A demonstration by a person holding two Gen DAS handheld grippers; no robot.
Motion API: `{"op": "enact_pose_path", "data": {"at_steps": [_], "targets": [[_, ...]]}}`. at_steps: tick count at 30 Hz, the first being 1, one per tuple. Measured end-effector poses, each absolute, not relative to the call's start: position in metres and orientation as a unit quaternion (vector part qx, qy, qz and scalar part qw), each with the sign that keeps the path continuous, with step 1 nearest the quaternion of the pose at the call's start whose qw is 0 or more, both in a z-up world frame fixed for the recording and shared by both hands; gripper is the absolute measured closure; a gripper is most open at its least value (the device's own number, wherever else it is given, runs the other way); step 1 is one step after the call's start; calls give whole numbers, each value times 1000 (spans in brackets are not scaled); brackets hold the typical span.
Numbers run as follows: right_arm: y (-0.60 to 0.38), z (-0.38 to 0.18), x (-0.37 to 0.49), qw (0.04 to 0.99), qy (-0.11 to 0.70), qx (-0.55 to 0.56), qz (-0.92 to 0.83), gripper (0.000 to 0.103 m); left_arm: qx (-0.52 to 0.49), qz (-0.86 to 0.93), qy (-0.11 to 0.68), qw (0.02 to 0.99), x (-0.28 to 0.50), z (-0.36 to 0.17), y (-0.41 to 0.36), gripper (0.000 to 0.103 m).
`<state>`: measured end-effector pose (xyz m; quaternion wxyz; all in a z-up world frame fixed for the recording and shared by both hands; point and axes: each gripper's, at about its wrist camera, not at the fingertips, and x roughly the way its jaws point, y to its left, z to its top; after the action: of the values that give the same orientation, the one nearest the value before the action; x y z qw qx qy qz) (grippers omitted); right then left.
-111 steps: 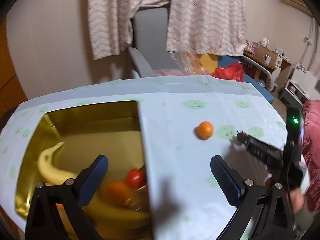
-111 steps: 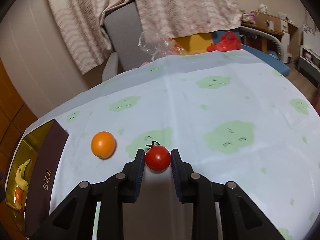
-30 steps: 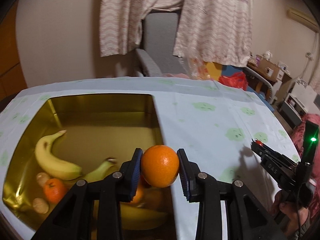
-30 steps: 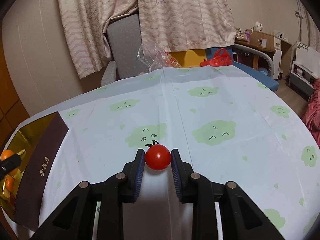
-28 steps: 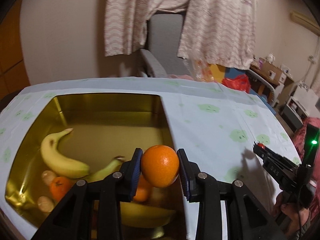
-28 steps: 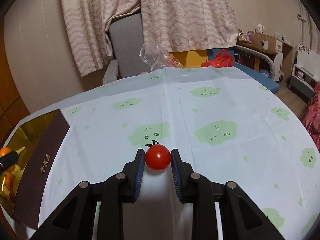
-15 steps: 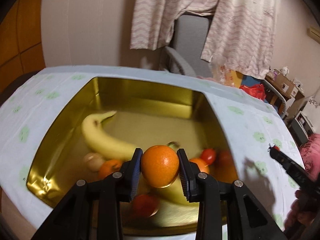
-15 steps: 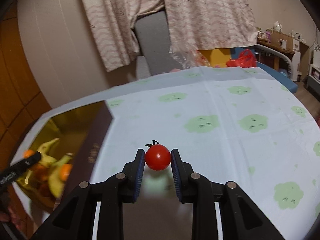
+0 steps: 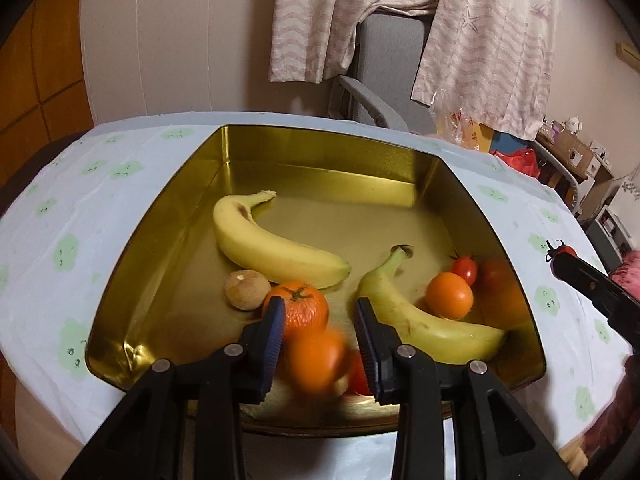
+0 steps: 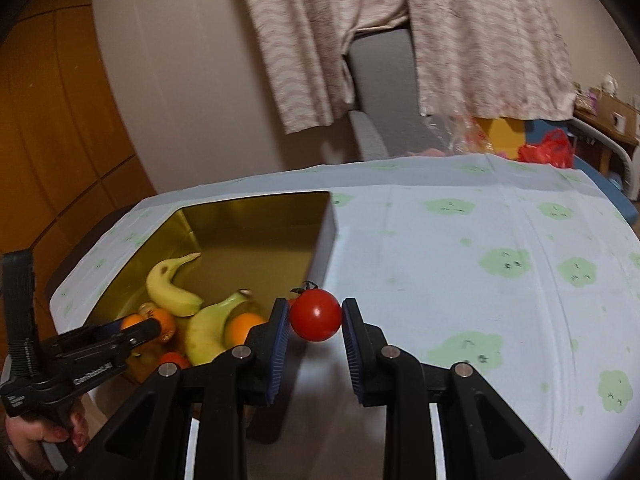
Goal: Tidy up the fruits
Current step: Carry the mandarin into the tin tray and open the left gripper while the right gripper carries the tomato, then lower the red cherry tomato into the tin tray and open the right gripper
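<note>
A gold box [image 9: 320, 148] on the table holds two bananas [image 9: 272, 252], a stemmed tangerine [image 9: 300, 308], a small orange [image 9: 448, 296], a cherry tomato [image 9: 465, 268] and a brown round fruit [image 9: 246, 290]. My left gripper [image 9: 320, 320] hovers over the box's near part, open. A blurred orange [image 9: 316, 360] sits below its fingertips, dropping free of the pads. My right gripper [image 10: 315, 316] is shut on a red tomato [image 10: 316, 314], held above the box's right wall [image 10: 324, 248]. The left gripper [image 10: 136, 326] shows at that view's lower left.
A pale blue cloth with green cloud prints [image 10: 504, 260] covers the round table. A grey chair [image 10: 384, 80] and hanging pink garments [image 10: 480, 32] stand behind it. A hand [image 10: 36, 436] grips the left tool's handle.
The left gripper carried the orange from the table over the box, and the orange has now slipped down out of its pads. The right gripper brought the tomato leftward to the box's edge.
</note>
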<state>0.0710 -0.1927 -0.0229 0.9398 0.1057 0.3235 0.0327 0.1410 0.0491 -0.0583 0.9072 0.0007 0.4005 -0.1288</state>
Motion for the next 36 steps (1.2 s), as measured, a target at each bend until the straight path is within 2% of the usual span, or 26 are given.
{"op": "enact_pose_path", "data": {"at_steps": [7, 8, 9, 10, 14, 19, 25, 30, 36], "targets": [[-179, -23, 75, 939, 328, 98, 45, 76, -1, -129, 401, 907, 154, -58, 53, 64], [-178, -22, 75, 939, 328, 96, 46, 76, -4, -129, 401, 907, 153, -58, 54, 61], [-176, -22, 74, 939, 328, 95, 47, 76, -4, -126, 400, 908, 151, -58, 55, 51], [-175, -22, 75, 939, 328, 94, 50, 76, -3, -124, 399, 909, 149, -58, 55, 46], [-170, -23, 76, 936, 334, 91, 57, 76, -6, -116, 396, 911, 137, -57, 61, 39], [-160, -26, 80, 932, 345, 85, 72, 76, -16, -93, 387, 917, 126, -52, 73, 20], [-136, -32, 97, 922, 369, 67, 97, 76, -9, -74, 373, 925, 117, -44, 78, 7], [-121, -35, 110, 913, 387, 57, 110, 76, 0, -58, 367, 928, 110, -39, 79, 1], [-95, -41, 131, 899, 412, 51, 141, 76, 9, -37, 373, 927, 104, -40, 83, 0]]}}
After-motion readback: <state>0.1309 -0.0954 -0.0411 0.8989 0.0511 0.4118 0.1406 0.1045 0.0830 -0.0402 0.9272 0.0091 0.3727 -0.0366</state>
